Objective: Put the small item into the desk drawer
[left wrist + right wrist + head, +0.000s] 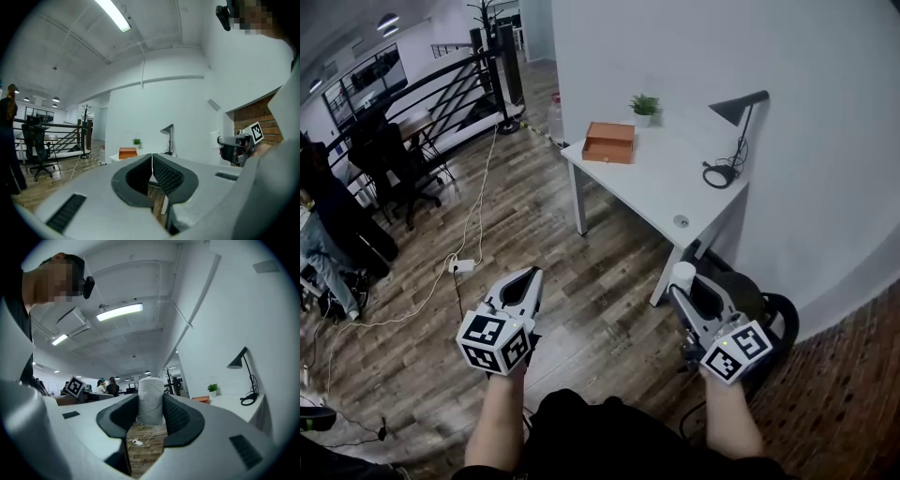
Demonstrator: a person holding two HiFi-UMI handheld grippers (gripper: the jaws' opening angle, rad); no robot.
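A small brown wooden drawer box (609, 142) stands at the far end of the white desk (666, 183); it also shows as the drawer box (127, 153) and the drawer box (202, 400). In the head view it looks closed. My right gripper (681, 284) is shut on a white cylindrical roll (151, 400), which stands upright between its pads, well short of the desk. My left gripper (528, 278) hangs over the wooden floor to the left with its jaws shut and nothing between them, as the left gripper (151, 157) view confirms.
A potted plant (644, 105) and a black desk lamp (733, 127) stand on the desk by the white wall. Cables and a power strip (461, 266) lie on the floor. Office chairs (389, 159), a stair railing and people are at the left. A dark round object (769, 314) sits under my right hand.
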